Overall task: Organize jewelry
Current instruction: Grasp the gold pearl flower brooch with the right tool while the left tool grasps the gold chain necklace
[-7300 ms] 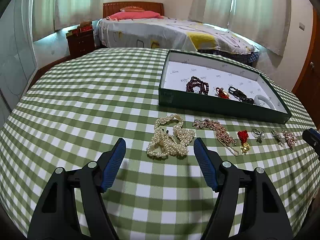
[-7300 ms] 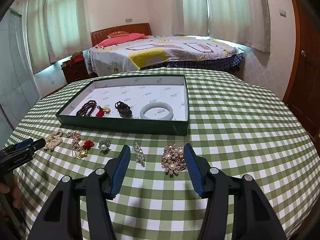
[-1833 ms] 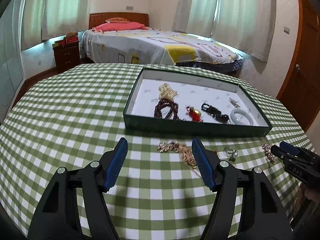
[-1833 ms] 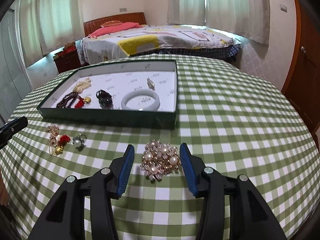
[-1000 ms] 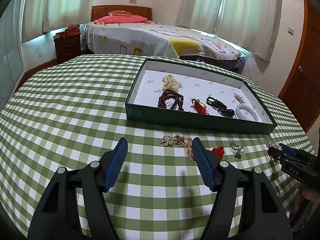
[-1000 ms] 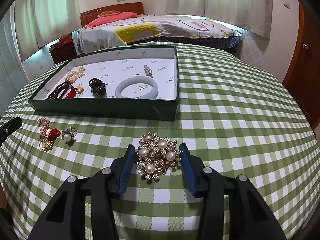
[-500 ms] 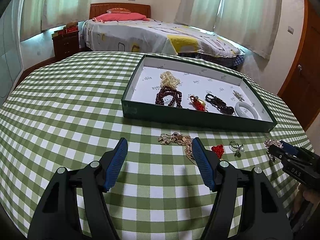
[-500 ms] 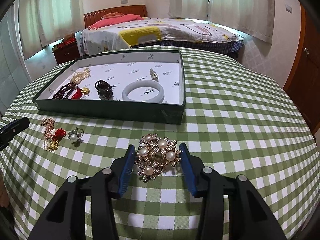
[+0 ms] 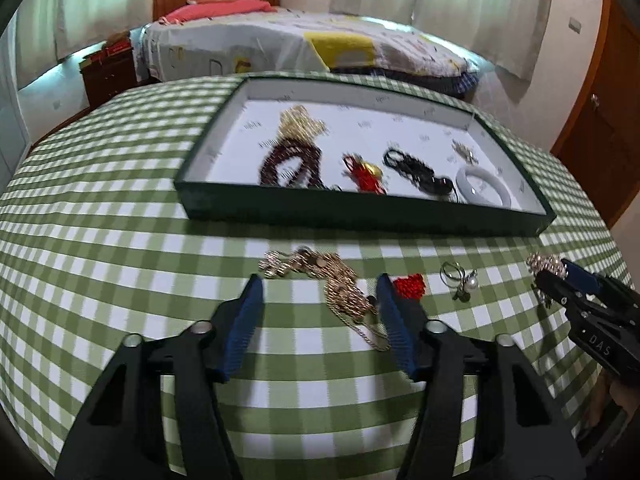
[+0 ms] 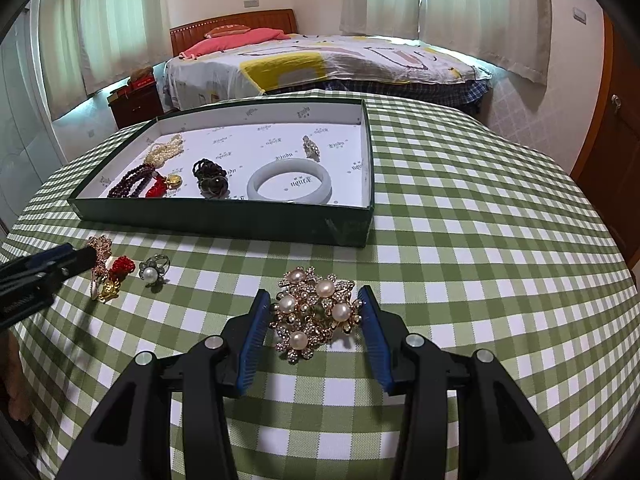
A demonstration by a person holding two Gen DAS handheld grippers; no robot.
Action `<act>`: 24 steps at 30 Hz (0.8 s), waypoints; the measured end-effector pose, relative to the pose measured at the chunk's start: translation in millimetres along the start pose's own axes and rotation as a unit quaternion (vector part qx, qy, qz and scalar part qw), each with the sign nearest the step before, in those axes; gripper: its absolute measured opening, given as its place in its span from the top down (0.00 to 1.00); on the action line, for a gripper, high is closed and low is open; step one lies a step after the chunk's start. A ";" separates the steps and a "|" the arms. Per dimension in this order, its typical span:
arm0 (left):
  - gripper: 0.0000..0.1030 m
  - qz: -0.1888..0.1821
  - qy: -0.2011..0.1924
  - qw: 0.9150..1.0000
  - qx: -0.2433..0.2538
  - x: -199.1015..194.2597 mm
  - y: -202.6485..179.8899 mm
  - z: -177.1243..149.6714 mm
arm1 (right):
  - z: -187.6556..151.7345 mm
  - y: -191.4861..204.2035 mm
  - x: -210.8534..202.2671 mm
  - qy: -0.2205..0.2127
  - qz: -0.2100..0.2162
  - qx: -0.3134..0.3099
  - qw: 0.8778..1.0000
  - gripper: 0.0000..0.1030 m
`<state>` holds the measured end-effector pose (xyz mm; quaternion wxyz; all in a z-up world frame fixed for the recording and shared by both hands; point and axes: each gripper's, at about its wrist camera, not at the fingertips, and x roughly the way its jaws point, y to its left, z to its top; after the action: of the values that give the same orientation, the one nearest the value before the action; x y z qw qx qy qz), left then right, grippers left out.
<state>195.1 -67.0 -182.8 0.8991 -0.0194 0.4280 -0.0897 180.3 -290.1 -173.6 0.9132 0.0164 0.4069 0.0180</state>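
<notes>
Both tongs are spread wide with nothing gripped. Right tongs [image 10: 312, 328] straddle the pearl-and-rhinestone brooch [image 10: 314, 314] on the checked surface [image 10: 480, 280]; its edges sit just beside both blue pads, but no squeeze is evident. Left tongs [image 9: 320, 320] hover low over the gold chain necklace [image 9: 340, 284], which lies between the fingers and nearer the right-hand one.

By my reading the sorting is past halfway. Already in the green tray [image 10: 224, 220]: a pearl strand [image 10: 166, 148], dark red beads [image 10: 132, 184], a red-and-gold charm [image 10: 166, 184], a black bead bracelet [image 10: 210, 178], a white bangle [image 10: 290, 186] and a small brooch [image 10: 311, 148]. Four pieces remain outside — the brooch, the necklace, a red knot charm [image 9: 409, 285] and a pearl ring [image 9: 460, 278].

The right wrist view alone shows the brooch fully, pearls and all; the left view catches only its tip past the other tongs. The left view — blurred over the tray — alone shows the necklace's whole run; from the right, the left tongs partly cover it.
</notes>
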 end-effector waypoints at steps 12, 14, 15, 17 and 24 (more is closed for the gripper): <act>0.90 -0.028 0.006 0.999 0.014 3.7 -6.3 0.0 | 1.6 -4.4 0.6 -0.001 0.007 0.007 1.000 0.56; 0.90 -0.036 0.003 0.999 0.008 1.1 -2.3 -1.0 | 2.0 -4.1 0.4 -0.002 0.007 0.007 1.000 0.56; 0.90 -0.036 0.000 0.999 0.008 -0.4 -1.3 -1.7 | 1.7 -4.2 0.0 -0.003 0.007 0.008 1.000 0.56; 0.90 -0.036 -0.006 0.999 0.009 -4.8 0.2 -3.1 | 2.2 -3.6 -0.9 -0.006 0.007 0.008 1.000 0.56; 0.91 -0.039 -0.037 0.999 0.005 -27.9 6.6 2.7 | 3.7 0.4 -6.9 -0.015 0.008 0.005 1.000 0.56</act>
<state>180.9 -55.7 -160.4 0.9101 -0.0349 0.3931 -0.1260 178.4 -290.1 -166.0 0.9191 0.0242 0.3927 0.0228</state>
